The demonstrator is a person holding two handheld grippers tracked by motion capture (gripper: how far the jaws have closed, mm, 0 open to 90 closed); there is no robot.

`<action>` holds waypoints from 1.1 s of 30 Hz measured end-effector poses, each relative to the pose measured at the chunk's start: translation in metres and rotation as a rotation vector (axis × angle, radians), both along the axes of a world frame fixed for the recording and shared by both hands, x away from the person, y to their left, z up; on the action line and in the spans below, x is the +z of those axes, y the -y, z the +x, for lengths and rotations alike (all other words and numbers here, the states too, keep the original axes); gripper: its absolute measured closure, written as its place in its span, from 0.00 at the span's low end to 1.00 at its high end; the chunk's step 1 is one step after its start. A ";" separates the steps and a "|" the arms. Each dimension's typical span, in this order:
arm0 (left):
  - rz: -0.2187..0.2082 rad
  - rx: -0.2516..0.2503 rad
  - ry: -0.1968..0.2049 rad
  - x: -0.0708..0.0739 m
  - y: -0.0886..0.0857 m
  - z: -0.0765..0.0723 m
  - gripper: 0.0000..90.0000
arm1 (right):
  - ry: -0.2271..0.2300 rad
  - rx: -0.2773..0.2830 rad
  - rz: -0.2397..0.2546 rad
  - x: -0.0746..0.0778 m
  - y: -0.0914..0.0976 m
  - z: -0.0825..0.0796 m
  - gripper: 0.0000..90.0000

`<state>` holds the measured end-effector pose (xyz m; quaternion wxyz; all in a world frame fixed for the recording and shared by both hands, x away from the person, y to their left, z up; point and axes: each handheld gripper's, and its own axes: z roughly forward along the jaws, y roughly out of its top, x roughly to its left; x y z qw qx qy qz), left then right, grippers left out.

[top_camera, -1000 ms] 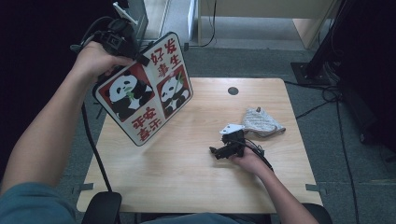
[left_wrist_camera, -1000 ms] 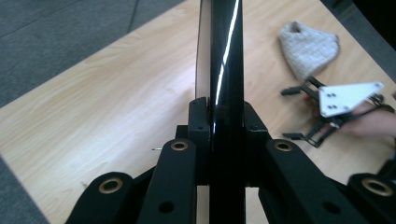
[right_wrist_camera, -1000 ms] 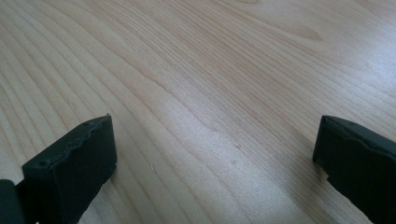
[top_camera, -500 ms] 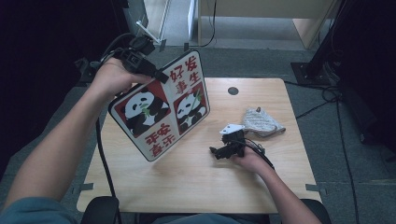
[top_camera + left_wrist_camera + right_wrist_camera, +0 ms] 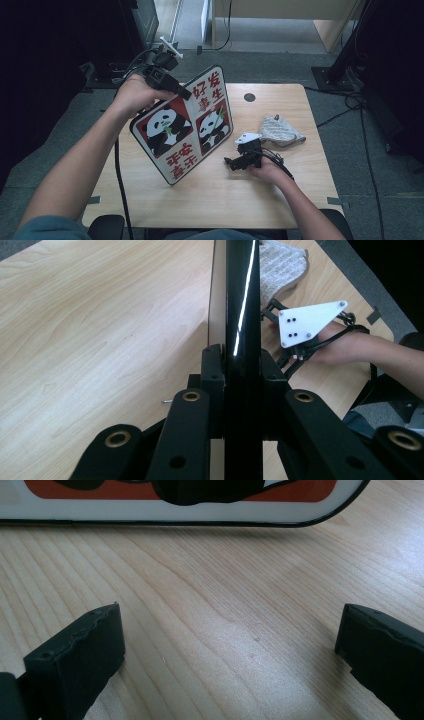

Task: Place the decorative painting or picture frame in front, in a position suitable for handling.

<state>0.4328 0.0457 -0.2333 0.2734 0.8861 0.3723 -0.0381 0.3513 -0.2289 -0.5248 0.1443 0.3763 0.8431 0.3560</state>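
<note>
Panda board — grey cloth beyond.

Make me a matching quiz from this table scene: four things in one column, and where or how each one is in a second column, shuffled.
Things:
1. panda board
2. grey cloth
3. left gripper
4. right gripper

States:
A. fingers spread apart, low over bare wood
B. lying crumpled on the table toward its right side
C. tilted, lower edge on the table
D. clamped on the board's upper edge

Pairs: 1-C, 2-B, 3-D, 4-A
</note>
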 end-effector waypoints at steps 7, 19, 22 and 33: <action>-0.008 0.021 -0.024 -0.006 -0.004 0.008 0.89 | 0.001 0.003 -0.001 0.000 0.000 0.000 0.00; 0.006 0.042 0.020 -0.010 -0.013 0.011 0.76 | 0.000 0.004 -0.002 0.000 0.000 -0.001 0.00; 0.007 0.052 0.023 -0.011 -0.016 0.013 0.66 | 0.000 0.004 -0.002 0.000 0.000 -0.001 0.00; -0.063 0.025 0.015 -0.017 -0.023 0.015 0.56 | 0.000 0.004 -0.002 0.000 0.000 -0.001 0.00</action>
